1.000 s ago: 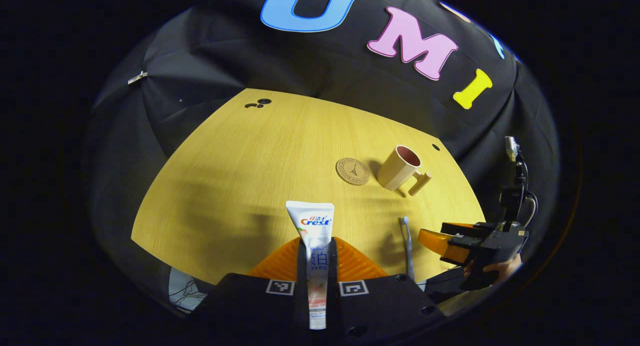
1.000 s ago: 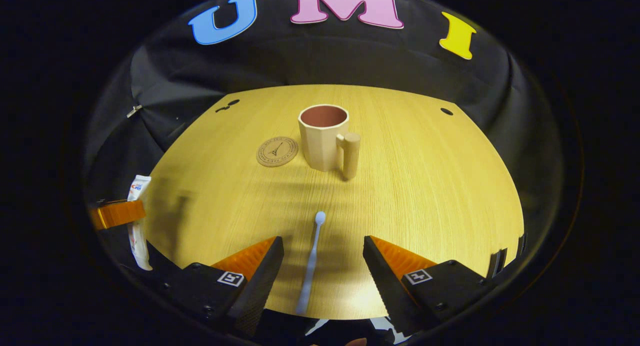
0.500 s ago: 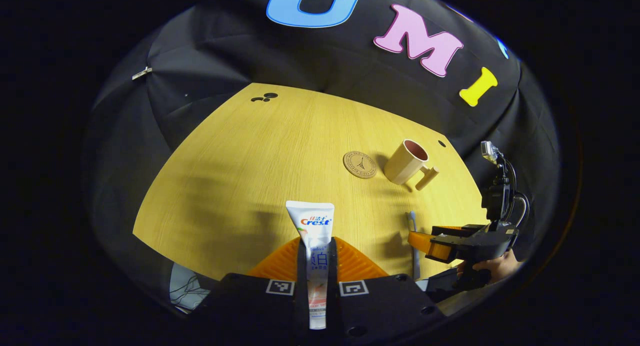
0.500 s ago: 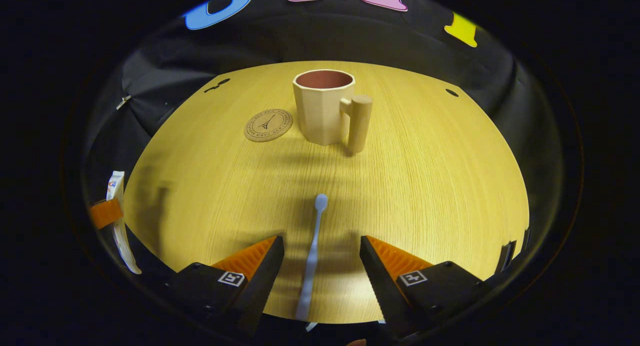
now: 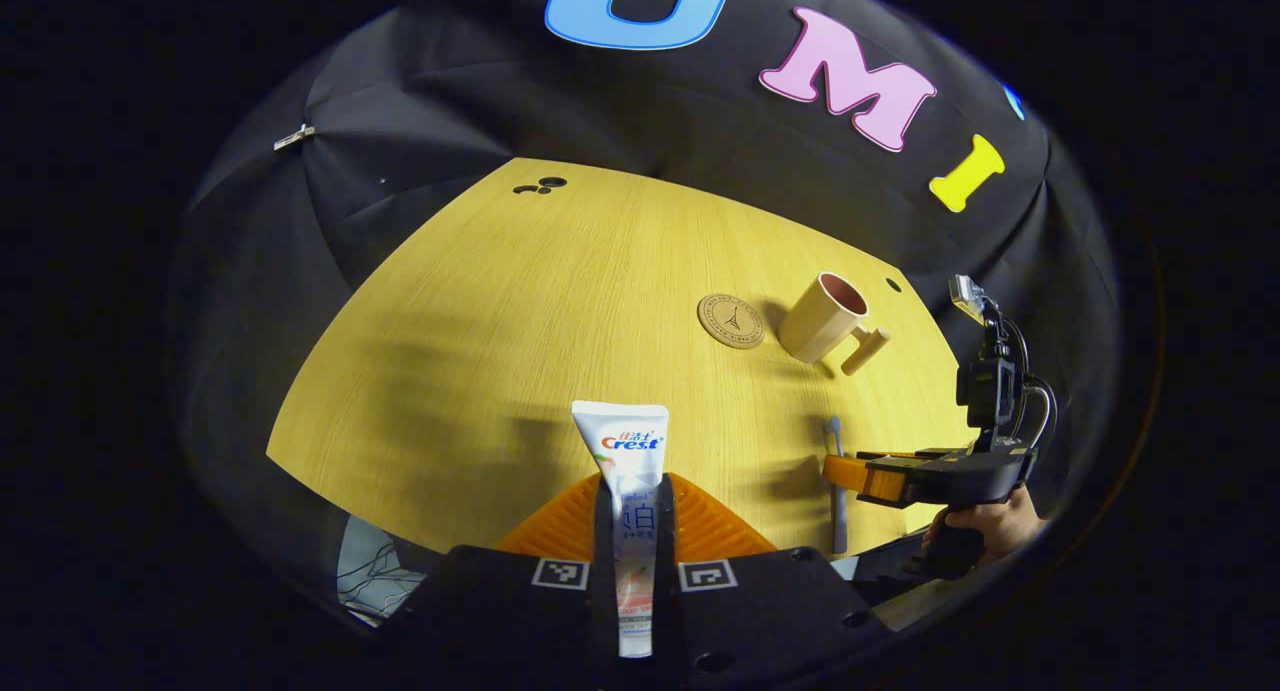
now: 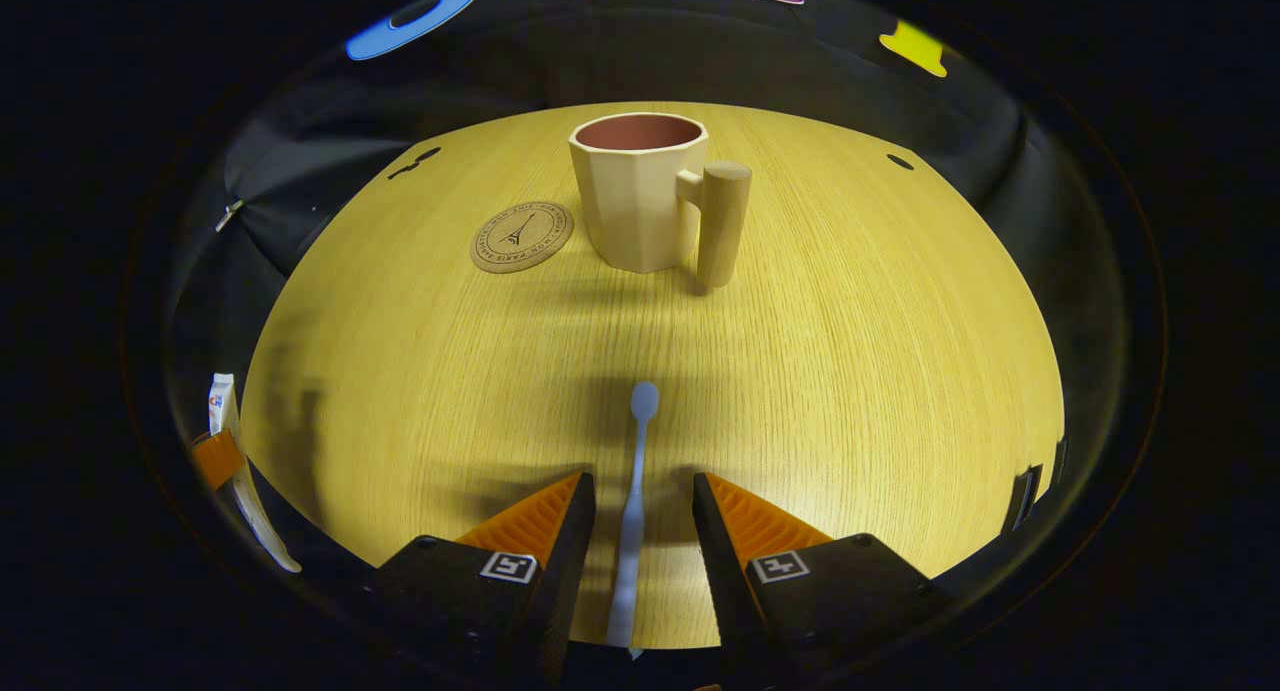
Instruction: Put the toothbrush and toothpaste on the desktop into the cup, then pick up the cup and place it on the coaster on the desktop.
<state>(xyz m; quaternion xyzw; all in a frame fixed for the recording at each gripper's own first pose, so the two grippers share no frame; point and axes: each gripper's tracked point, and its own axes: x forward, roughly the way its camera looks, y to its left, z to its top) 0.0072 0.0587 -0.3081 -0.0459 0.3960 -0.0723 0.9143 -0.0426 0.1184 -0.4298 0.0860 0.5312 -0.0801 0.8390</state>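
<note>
My left tongs (image 5: 634,531) were clamped on the toothpaste (image 5: 628,491), held above the table (image 5: 560,301). My right tongs (image 6: 640,531) stood apart astride the toothbrush (image 6: 634,501), which lay flat between the fingers, neither touching it. Beyond its head stood the cup (image 6: 640,196), upright, with the coaster (image 6: 521,236) just beside it.

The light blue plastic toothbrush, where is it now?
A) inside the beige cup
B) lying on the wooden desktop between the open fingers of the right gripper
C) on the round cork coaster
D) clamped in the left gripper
B: the light blue plastic toothbrush lies flat on the wooden desktop, between the right gripper's fingers, which have not met it.
</note>
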